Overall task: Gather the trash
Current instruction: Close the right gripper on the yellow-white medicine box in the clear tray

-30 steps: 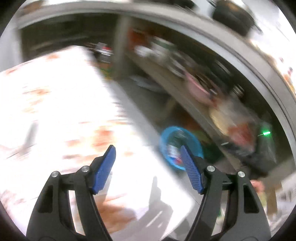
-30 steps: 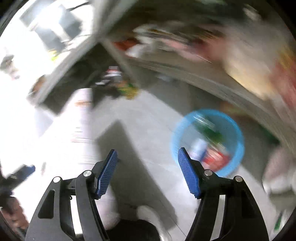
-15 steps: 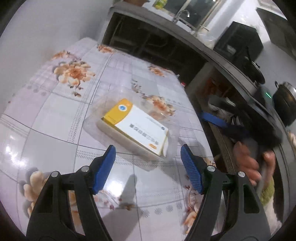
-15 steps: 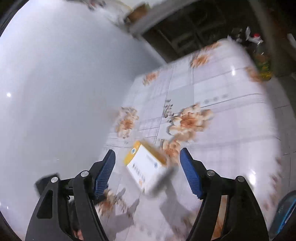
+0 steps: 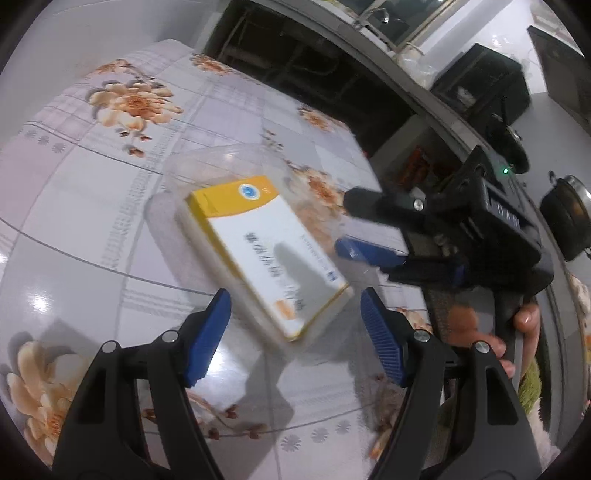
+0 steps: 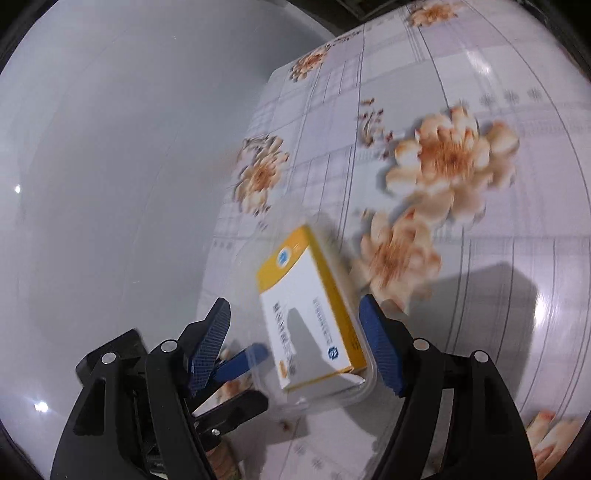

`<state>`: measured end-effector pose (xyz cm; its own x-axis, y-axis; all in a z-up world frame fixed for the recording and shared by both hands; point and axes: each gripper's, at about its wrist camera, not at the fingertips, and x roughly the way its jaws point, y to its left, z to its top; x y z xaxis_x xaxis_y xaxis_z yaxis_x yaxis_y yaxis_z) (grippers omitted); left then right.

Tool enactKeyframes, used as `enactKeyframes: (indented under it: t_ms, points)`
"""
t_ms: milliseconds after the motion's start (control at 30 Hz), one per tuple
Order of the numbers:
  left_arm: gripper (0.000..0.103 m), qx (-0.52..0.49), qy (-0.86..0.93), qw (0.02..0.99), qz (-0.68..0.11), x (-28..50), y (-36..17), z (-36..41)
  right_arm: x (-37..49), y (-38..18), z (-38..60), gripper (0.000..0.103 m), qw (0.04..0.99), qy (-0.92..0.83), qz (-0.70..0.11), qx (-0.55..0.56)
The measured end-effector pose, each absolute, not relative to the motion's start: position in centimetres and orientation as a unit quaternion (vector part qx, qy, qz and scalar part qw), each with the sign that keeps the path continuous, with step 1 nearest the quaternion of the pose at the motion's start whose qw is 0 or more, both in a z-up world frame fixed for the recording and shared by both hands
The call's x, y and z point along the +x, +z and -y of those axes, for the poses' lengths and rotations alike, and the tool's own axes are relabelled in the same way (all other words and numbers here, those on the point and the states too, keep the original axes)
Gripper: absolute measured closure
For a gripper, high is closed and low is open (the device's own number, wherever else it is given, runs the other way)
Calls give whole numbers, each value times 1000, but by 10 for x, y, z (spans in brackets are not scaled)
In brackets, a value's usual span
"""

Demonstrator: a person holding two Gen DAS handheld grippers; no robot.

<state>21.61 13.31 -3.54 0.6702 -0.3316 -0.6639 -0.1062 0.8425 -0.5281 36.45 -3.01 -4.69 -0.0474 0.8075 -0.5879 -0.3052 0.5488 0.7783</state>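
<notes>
A: Floral oilcloth table [image 5: 110,229] set against a grey wall [image 6: 110,147]; dark kitchen counter [image 5: 406,74] beyond its far edge.

B: The trash?

A: Yellow-and-white box [image 5: 273,251] lying in a clear plastic tray [image 5: 173,206], mid-table, nearer the wall edge (print blurred).

B: Your jaws?

A: Your left gripper [image 5: 295,332] is spread, nothing between its pads. Your right gripper [image 6: 295,343] is spread too, straddling the box's near end without touching it.

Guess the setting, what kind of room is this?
Most likely a home kitchen. A dark pot sits on a counter with a tap at the back, and the table wears a floral oilcloth holding a clear plastic tray.
</notes>
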Motion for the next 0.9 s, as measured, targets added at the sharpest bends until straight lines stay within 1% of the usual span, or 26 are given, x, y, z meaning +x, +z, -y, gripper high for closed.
enactKeyframes:
  t_ms: [333,500,633,800,900]
  points:
    - [34,-250,-81,872,-413,197,-34,-119,310,-47,55,31,669,402,-587,215]
    - [34,-229,-132,861,-434,161,-31,-102,270,-48,78,31,664,400,-592,222]
    - [34,-217,-177,848,-450,126,-27,-87,229,-44,94,31,666,399,-598,200]
    - [33,-229,-225,826,-463,93,-29,-74,202,-46,109,31,671,387,-598,209]
    - [33,-237,-229,825,-459,87,-31,-74,194,-46,119,31,682,372,-591,217]
